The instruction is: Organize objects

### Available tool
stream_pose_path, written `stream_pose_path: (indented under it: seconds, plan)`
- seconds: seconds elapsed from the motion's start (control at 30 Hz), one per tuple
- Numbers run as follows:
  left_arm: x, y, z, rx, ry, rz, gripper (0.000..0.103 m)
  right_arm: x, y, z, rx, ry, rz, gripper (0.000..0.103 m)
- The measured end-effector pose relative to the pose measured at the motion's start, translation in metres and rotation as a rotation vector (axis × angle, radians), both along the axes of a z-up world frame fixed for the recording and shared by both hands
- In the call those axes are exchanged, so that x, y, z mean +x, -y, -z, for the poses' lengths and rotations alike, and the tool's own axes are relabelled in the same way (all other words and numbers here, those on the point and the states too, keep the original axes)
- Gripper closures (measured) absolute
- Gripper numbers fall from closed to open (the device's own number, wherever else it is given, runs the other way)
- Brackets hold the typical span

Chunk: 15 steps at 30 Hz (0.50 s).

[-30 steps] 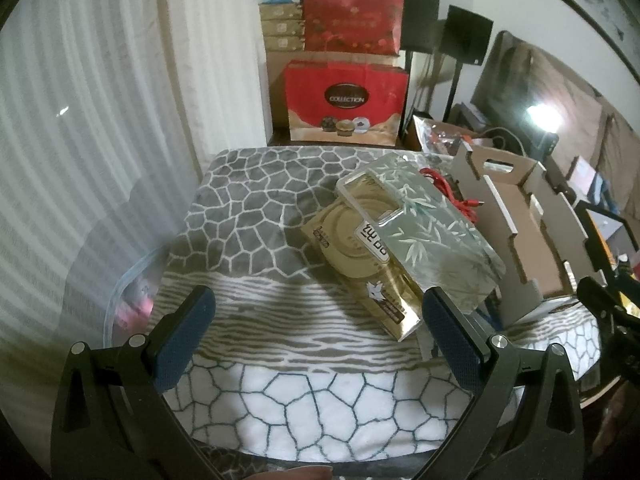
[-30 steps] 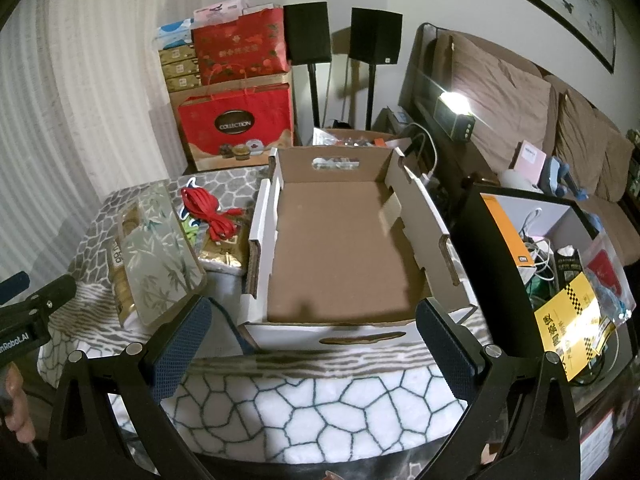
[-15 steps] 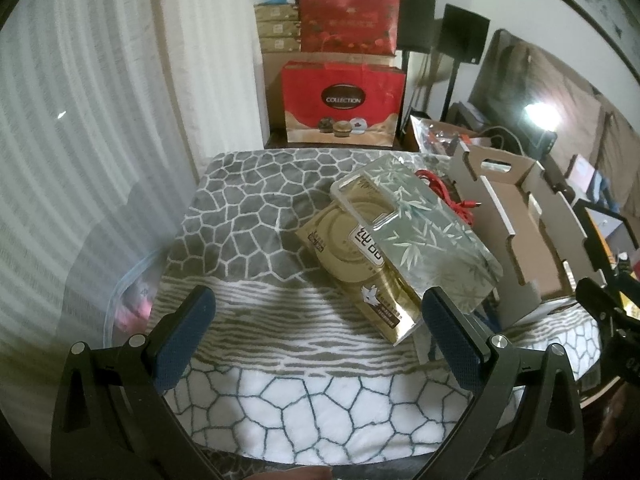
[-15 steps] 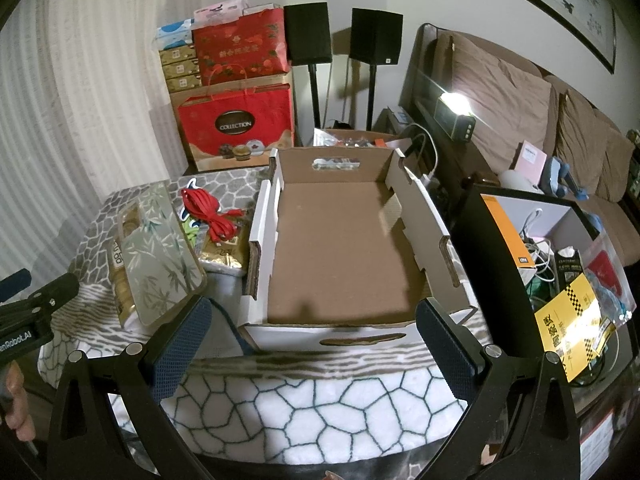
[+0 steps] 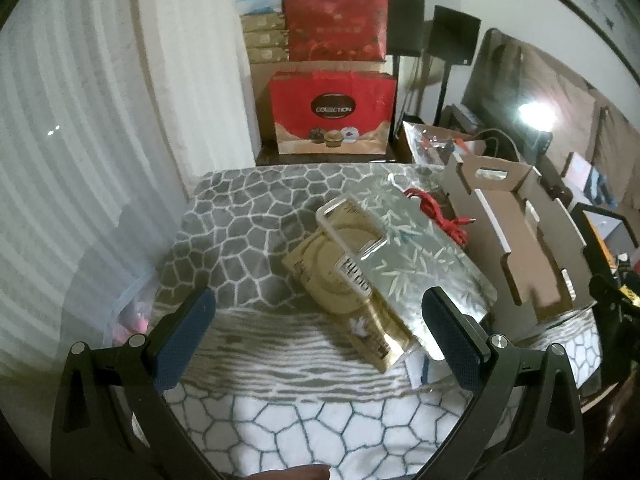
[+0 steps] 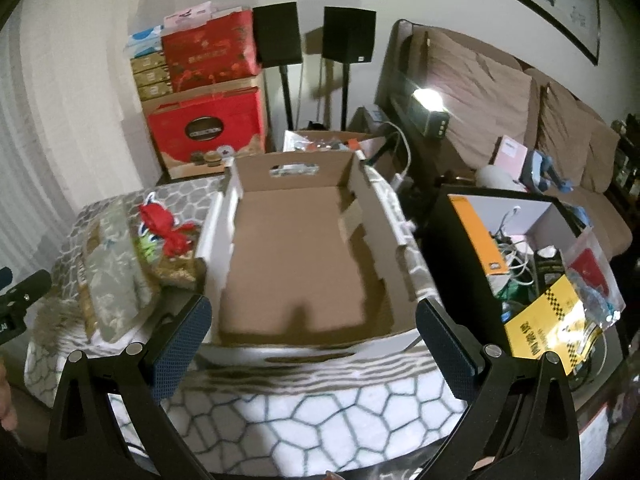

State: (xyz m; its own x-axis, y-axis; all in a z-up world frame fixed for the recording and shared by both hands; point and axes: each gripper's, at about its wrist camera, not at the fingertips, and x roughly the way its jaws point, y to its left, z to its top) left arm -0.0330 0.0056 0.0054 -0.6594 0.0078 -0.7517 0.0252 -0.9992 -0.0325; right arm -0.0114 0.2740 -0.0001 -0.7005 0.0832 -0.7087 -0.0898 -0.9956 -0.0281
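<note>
Left wrist view: left tool (image 5: 318, 330), fingers apart, empty, above one gold box (image 5: 348, 296) under one silver bamboo-print packet (image 5: 416, 256) on the pebble-patterned desk (image 5: 248, 232). Right wrist view: right tool (image 6: 314, 344), fingers apart, empty, facing one open cardboard tray (image 6: 304, 252); one red cord bundle (image 6: 164, 226) just left of it.

The left wrist camera looks forward and down between its own fingers from the near edge of the table (image 5: 224, 240), facing the gold box (image 5: 344, 292) and silver bamboo-print bag (image 5: 424, 256) close ahead. The right wrist camera sits further right at a similar height, facing the open cardboard box (image 6: 296, 256). Both views share the cardboard box (image 5: 516, 240), the silver bag (image 6: 112, 276), the red cord (image 6: 164, 228) and the red gift boxes (image 6: 208, 128) at the far wall
</note>
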Motion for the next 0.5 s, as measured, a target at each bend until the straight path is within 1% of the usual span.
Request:
stream_pose_path:
  seconds: [0.07, 0.23, 0.37, 0.5]
  plan:
    - [-0.007, -0.003, 0.000, 0.009, 0.001, 0.022, 0.000, -0.004, -0.008, -0.001, 0.001, 0.003, 0.005, 0.000]
    - [-0.032, -0.015, -0.002, -0.002, 0.013, 0.084, 0.000, -0.023, -0.025, -0.002, 0.010, 0.013, 0.011, 0.000]
    - [-0.053, -0.021, -0.006, 0.051, 0.034, 0.134, 0.000, -0.038, -0.043, 0.000, -0.007, 0.026, 0.011, 0.000]
    - [-0.076, -0.027, -0.009, 0.088, 0.064, 0.163, 0.000, -0.056, -0.063, 0.004, -0.050, 0.052, 0.023, 0.000]
